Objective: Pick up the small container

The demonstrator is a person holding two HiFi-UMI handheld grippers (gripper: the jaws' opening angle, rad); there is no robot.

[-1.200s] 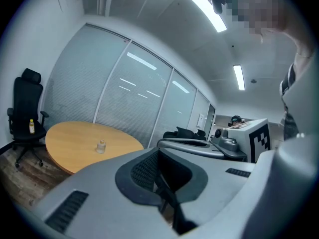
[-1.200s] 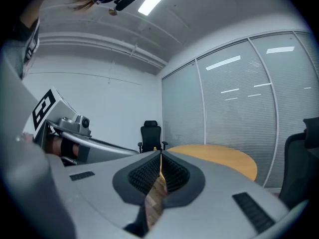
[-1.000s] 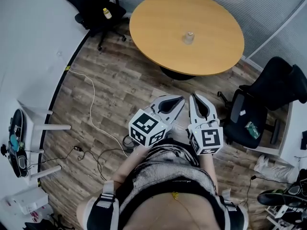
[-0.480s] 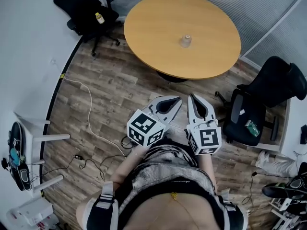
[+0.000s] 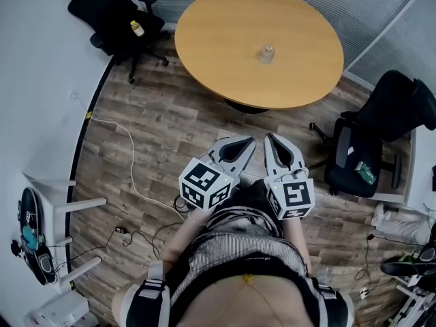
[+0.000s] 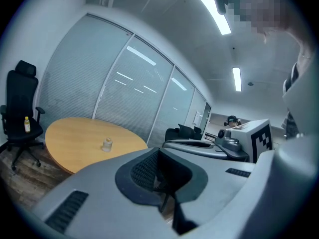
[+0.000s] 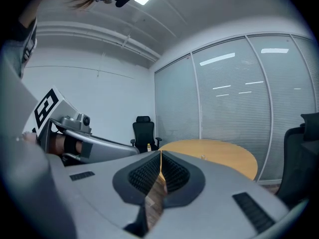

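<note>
Small container [image 5: 266, 54], bench [image 5: 204, 39] centre, 12 o'clock: probably light, stiff, slippery (take mid-body). Left gripper [image 5: 240, 146], right gripper [image 5: 276, 144]: jaws closed, empty.

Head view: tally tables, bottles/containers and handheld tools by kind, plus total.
Round wooden table: 1
Small clear container: 1
Small yellow bottle: 1
Grey two-jaw tools: 2, left tool and right tool
Total: 5
</note>
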